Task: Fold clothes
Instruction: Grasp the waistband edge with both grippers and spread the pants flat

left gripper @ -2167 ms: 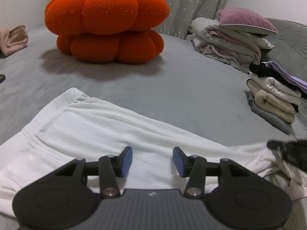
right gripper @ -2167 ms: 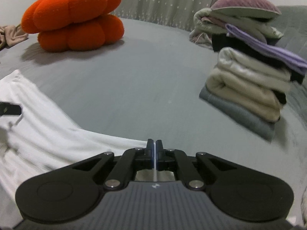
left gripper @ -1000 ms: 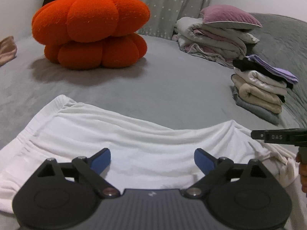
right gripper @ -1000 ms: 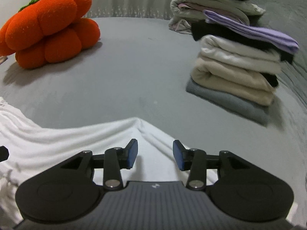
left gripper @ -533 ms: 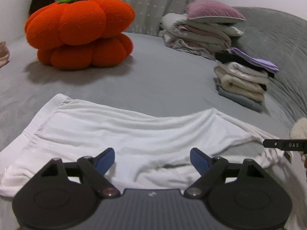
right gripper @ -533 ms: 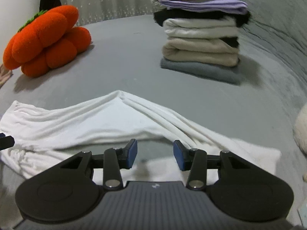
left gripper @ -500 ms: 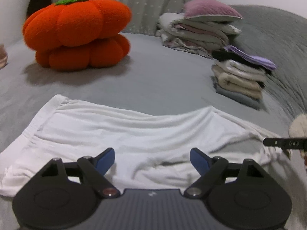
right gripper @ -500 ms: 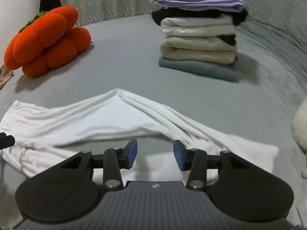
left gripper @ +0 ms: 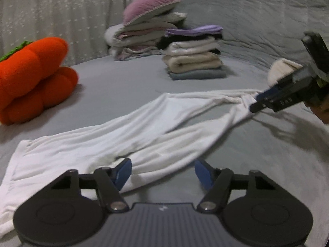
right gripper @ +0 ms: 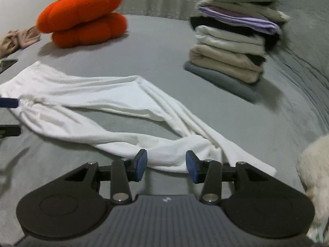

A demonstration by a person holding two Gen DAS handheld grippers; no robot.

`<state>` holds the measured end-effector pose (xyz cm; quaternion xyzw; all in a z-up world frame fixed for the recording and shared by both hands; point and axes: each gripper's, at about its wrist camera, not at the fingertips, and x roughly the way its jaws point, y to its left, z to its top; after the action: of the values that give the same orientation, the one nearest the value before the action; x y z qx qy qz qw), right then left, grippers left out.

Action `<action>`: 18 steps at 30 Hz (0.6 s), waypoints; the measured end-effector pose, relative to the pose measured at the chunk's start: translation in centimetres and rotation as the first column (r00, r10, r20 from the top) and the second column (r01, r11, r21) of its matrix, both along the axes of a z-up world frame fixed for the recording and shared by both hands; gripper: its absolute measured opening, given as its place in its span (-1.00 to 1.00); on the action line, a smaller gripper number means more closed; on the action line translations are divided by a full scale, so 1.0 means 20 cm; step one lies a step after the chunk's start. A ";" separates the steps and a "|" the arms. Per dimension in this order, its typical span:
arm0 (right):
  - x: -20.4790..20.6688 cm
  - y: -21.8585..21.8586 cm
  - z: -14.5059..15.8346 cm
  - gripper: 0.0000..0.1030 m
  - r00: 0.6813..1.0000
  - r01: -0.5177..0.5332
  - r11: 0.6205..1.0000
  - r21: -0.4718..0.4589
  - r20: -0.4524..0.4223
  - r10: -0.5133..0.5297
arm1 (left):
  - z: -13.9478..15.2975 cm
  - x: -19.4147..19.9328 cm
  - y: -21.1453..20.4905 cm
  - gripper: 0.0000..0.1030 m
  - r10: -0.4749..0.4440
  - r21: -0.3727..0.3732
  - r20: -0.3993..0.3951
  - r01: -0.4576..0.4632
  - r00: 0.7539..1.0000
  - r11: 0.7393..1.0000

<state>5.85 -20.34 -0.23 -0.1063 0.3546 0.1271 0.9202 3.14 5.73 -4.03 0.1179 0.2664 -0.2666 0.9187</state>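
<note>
The white cotton garment (left gripper: pixel 156 127) is now stretched long across the grey bed (left gripper: pixel 127 86), where earlier it was lying bunched. The left claw (left gripper: pixel 162 171) is closing over its near edge, not yet pinching; the right claw (right gripper: pixel 166 164) is held spread over the far end, so the next fold can be started.

White garment (right gripper: pixel 115 103) on grey bed (right gripper: pixel 160 47)

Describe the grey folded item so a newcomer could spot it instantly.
Start at the big orange pumpkin-shaped plush cushion on the grey bedcover, then look across to the nearer stack of folded clothes. The flat grey folded knit is the bottom layer, the only grey piece under cream ones.
</note>
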 end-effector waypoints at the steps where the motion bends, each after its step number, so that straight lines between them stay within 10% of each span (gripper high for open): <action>1: 0.00 0.01 0.00 -0.11 1.000 -0.020 1.000 -0.007 0.001 0.020 | -0.01 0.00 -0.01 0.21 -0.004 0.011 0.002 0.004 1.000 1.000; 4: -0.01 0.04 -0.01 -0.11 0.996 -0.084 0.996 -0.029 0.025 0.085 | -0.04 0.02 -0.05 -0.02 0.003 0.045 0.012 -0.003 1.000 0.999; 8: -0.01 0.09 -0.02 -0.11 0.984 -0.162 0.986 -0.050 0.063 0.165 | -0.04 0.06 -0.06 -0.90 0.048 0.065 0.003 -0.048 0.999 0.997; 13: 0.05 0.13 -0.08 -0.25 0.973 -0.217 0.974 -0.062 0.067 0.221 | 0.03 0.11 0.01 -0.95 0.077 -0.045 -0.039 -0.078 0.996 0.996; 15: 0.06 0.14 -0.08 -0.80 0.970 -0.232 0.972 -0.041 0.071 0.234 | 0.06 0.15 0.04 -0.95 0.095 -0.096 -0.047 -0.100 0.994 0.990; 18: 0.09 0.15 -0.08 -1.00 0.969 -0.226 0.974 -0.015 0.097 0.226 | 0.10 0.21 0.07 -0.95 0.130 -0.165 -0.048 -0.136 0.990 0.977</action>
<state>7.64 -17.27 -1.78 -0.1537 0.2950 0.2250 0.9158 7.29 7.04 -1.93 0.0170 0.2674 -0.2280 0.9361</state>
